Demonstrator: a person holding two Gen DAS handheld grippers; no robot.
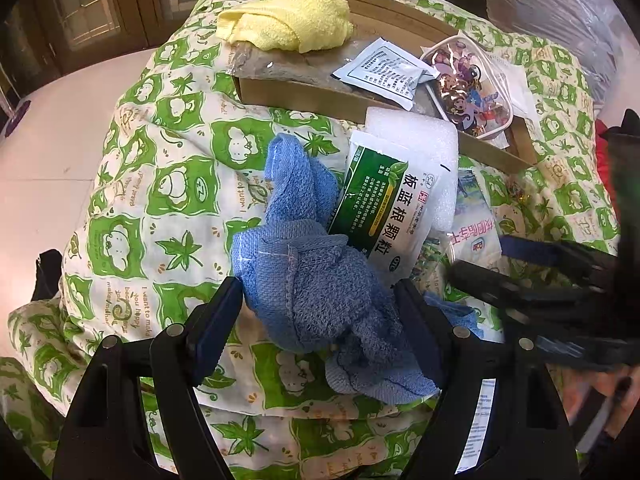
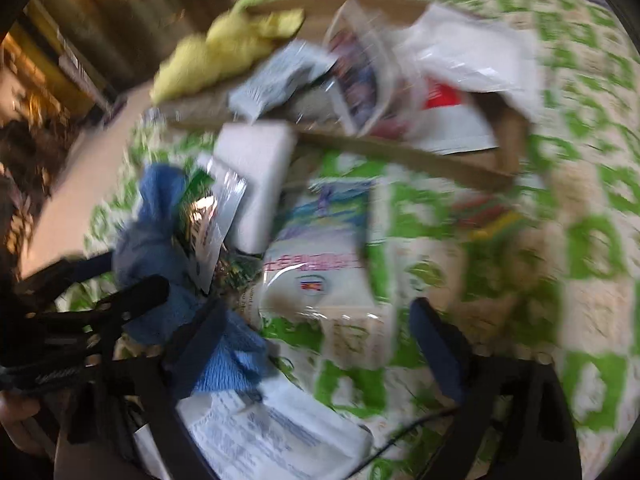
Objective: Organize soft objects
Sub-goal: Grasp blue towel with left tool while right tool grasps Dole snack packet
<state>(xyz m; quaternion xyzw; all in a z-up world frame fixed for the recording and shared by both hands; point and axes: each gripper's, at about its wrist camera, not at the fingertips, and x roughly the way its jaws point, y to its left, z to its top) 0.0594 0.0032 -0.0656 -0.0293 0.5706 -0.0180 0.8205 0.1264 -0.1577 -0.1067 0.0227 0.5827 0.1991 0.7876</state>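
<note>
A crumpled blue towel point(image 1: 316, 280) lies on the green-and-white quilt point(image 1: 160, 184). My left gripper point(image 1: 320, 304) is open, its two fingers on either side of the towel's bulk. A yellow towel point(image 1: 292, 20) sits in the cardboard box point(image 1: 304, 96) at the back. In the blurred right wrist view, my right gripper point(image 2: 316, 344) is open above a clear bag with pink print point(image 2: 320, 276); the blue towel point(image 2: 160, 216) and the left gripper point(image 2: 104, 292) are at its left, the yellow towel point(image 2: 224, 48) far back.
A green-and-white medicine pack point(image 1: 384, 208) leans on the blue towel, over a white foam pad point(image 1: 420, 152). The box also holds a pale sachet point(image 1: 384, 72) and a cartoon pouch point(image 1: 468, 88). A printed paper point(image 2: 272, 432) lies below the right gripper. Floor is at the left.
</note>
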